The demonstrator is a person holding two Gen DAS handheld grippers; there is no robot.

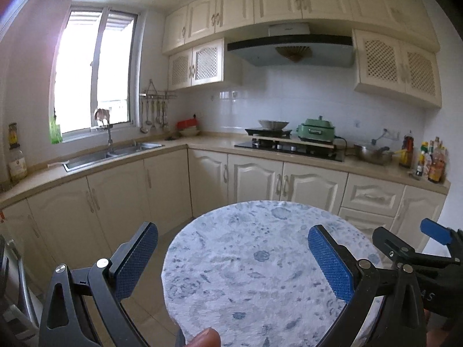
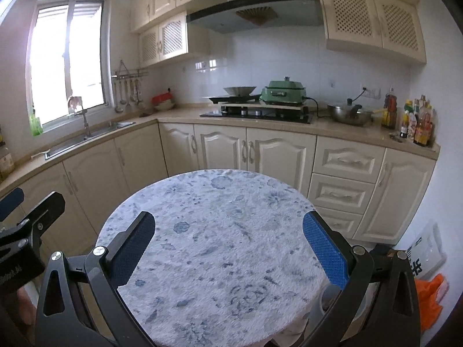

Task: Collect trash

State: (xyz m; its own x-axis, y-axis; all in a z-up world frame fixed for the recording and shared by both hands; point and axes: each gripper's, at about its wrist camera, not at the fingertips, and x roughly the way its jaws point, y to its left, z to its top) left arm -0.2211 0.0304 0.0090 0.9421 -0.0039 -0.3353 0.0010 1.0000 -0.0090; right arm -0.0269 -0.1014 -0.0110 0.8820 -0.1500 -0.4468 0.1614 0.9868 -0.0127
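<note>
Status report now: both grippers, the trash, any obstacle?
Left gripper open, empty. Right gripper open, empty. Both over round patterned table; no trash seen on it. Orange bag on floor, right side. Nothing in the way.

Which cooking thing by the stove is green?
The lidded electric cooker on the wooden board over the stove is green. The wok left of it and the wok on its right are bare metal.
</note>
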